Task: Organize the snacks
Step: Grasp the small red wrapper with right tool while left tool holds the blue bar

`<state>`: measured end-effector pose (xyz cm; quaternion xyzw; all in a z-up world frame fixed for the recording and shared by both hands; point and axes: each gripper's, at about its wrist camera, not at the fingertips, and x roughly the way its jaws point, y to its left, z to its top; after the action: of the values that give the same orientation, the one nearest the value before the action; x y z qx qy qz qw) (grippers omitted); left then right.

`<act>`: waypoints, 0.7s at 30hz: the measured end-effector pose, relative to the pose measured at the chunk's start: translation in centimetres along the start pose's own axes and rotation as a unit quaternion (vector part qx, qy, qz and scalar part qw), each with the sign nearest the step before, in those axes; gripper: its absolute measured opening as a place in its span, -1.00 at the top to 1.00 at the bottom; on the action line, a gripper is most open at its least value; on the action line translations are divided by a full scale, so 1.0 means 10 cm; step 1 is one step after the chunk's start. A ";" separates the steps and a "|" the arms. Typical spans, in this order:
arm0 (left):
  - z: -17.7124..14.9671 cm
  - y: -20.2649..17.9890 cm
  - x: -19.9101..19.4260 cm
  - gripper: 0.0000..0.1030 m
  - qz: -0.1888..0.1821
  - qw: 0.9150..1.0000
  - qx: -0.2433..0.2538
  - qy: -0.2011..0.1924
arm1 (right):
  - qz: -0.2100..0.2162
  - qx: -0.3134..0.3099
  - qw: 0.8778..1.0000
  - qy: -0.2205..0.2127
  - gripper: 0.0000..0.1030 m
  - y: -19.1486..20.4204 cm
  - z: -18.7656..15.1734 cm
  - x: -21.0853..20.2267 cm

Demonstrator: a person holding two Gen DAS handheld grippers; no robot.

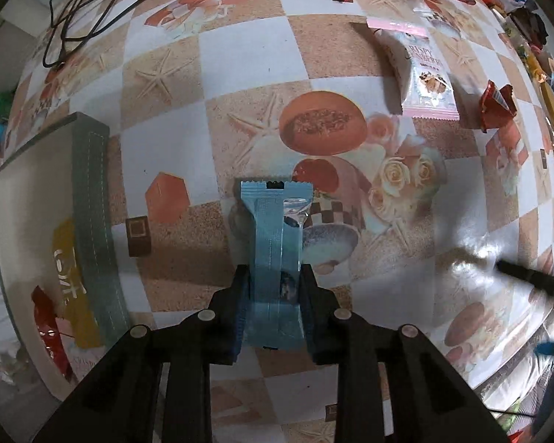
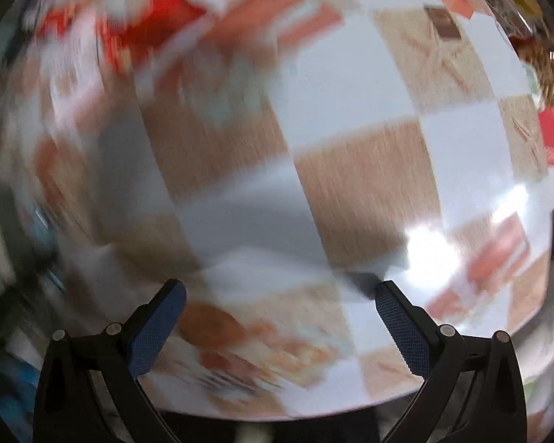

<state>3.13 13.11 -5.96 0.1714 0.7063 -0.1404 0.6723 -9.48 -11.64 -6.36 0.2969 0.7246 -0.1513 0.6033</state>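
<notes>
While several packets are lying loose ahead, the left gripper (image 1: 273, 280) is clenching a light-blue foil snack packet (image 1: 275, 243) between its jaws; the right gripper (image 2: 277, 295) is gaping empty.

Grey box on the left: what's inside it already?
Inside the grey box: a yellow packet and a red wrapper, on a pale bottom. The near wall hides part of the yellow packet; anything beneath them can't be seen.

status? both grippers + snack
Left gripper shut on blue snack packet. Right gripper open, empty, view blurred. Grey box to the left, path clear.
</notes>
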 end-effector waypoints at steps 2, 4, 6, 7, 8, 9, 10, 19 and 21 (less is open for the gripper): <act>-0.01 -0.02 0.01 0.40 0.002 1.000 0.003 -0.002 | 0.033 0.036 0.999 -0.017 -1.00 -0.06 0.18 -0.12; -0.11 -0.07 -0.03 0.41 -0.001 1.000 -0.003 -0.002 | 0.057 0.069 0.995 -0.031 -1.00 -0.10 0.35 -0.22; -0.18 -0.09 -0.02 0.41 -0.007 1.000 -0.014 0.002 | 0.073 0.096 0.992 -0.043 -1.00 -0.12 0.51 -0.29; -0.18 -0.14 0.03 0.40 -0.008 1.000 -0.017 0.003 | 0.078 0.107 0.990 -0.047 -1.00 -0.12 0.58 -0.31; -0.18 -0.14 0.04 0.40 -0.008 1.000 -0.019 0.004 | 0.084 0.116 0.988 -0.050 -1.00 -0.12 0.65 -0.32; -0.18 -0.15 0.04 0.40 -0.008 1.000 -0.018 0.004 | 0.088 0.123 0.987 -0.050 -1.00 -0.10 0.71 -0.32; -0.19 -0.14 0.04 0.40 -0.006 1.000 -0.016 0.003 | 0.091 0.129 0.986 -0.051 -1.00 -0.09 0.77 -0.32; -0.23 -0.15 0.07 0.40 -0.005 1.000 -0.016 -0.001 | 0.041 0.060 0.995 -0.063 0.34 0.23 0.99 -0.34; -0.30 -0.12 0.05 0.40 -0.006 1.000 -0.014 -0.001 | 0.052 0.052 0.996 -0.052 0.40 0.24 0.99 -0.32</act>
<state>-0.10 13.39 -6.27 0.1579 0.7086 -0.1344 0.6745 0.00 -16.30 -5.18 0.3572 0.6665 -0.1727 0.6312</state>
